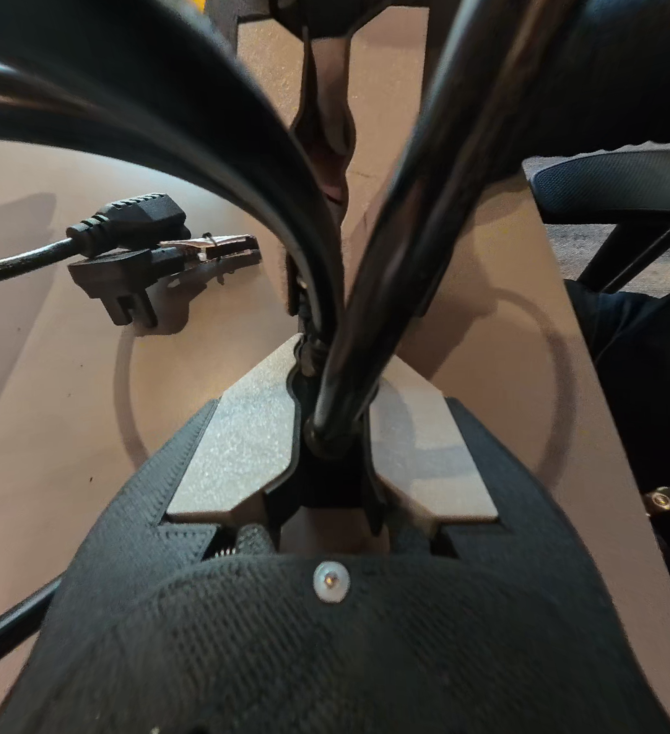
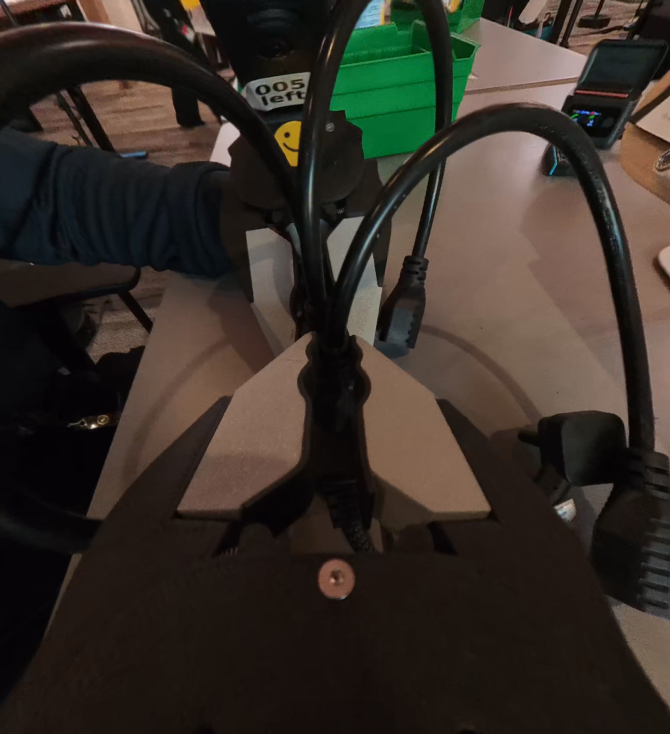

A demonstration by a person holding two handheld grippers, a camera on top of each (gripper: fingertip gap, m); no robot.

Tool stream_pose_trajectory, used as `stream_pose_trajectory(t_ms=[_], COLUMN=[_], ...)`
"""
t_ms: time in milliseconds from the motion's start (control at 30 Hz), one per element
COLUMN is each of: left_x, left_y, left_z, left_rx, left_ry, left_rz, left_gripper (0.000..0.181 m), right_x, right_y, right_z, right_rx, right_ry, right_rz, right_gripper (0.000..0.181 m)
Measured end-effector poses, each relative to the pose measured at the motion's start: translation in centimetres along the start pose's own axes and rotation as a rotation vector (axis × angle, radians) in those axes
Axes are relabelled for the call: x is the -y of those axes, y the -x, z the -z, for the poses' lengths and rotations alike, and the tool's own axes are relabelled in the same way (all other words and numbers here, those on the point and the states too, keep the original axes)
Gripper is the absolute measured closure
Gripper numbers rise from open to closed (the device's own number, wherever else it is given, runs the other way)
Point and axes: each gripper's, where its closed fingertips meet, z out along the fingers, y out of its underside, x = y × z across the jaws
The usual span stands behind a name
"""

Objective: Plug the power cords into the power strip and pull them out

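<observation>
Both grippers face each other over the table edge, and each is shut on black power cord. In the left wrist view my left gripper [image 1: 325,361] clamps a cord [image 1: 389,238] that rises from between its silver pads [image 1: 246,445]. A second thick cord [image 1: 190,119] arches in from the left. In the right wrist view my right gripper [image 2: 333,345] clamps the ribbed neck of a cord [image 2: 341,504], and its cable [image 2: 564,131] loops over to a plug [image 2: 639,536] on the table. My left gripper [image 2: 317,238] shows straight ahead. No power strip is in view.
Two loose black plugs [image 1: 127,226] and a metal clip [image 1: 226,248] lie on the table [image 1: 67,397]. A connector [image 2: 401,310] hangs beyond my right gripper. A green bin [image 2: 397,91], a small device with a screen [image 2: 599,99] and a chair [image 1: 623,198] stand around.
</observation>
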Motion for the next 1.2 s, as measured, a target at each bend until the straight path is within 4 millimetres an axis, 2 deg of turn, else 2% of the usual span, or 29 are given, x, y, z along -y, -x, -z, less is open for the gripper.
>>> stream_pose_trajectory(t_ms=[167,267,400,600,767,1000,1200], left_x=[0.1,0.1,0.1,0.0,0.2,0.1,0.3], left_y=[0.2,0.1,0.4,0.4,0.6,0.8,1.3], left_z=[-0.5,-0.5,-0.2,-0.5,-0.4,-0.6,-0.6], left_rx=[0.003,0.019,0.021,0.012,0.029,0.022,0.043], left_ry=[0.011,0.011,0.009,0.011,0.009,0.009,-0.001], left_rz=[-0.003,-0.019,0.054,0.003,0.067,0.01,0.103], left_gripper=[0.157,0.156,0.156,0.157,0.156,0.157,0.157], right_x=[-0.3,-0.2,0.1,-0.2,0.1,-0.1,0.1], right_y=[0.4,0.2,-0.7,0.2,-0.9,-0.2,-1.8], right_z=[0.4,0.3,0.0,0.3,0.2,0.4,0.4], right_rx=[-0.019,-0.016,-0.026,-0.047,-0.024,-0.096,-0.083], right_ry=[0.027,0.024,0.007,0.032,0.0,0.045,0.008], right_rz=[0.08,0.04,-0.036,0.094,-0.064,0.096,-0.088], right_gripper=[0.169,0.169,0.169,0.169,0.169,0.169,0.169])
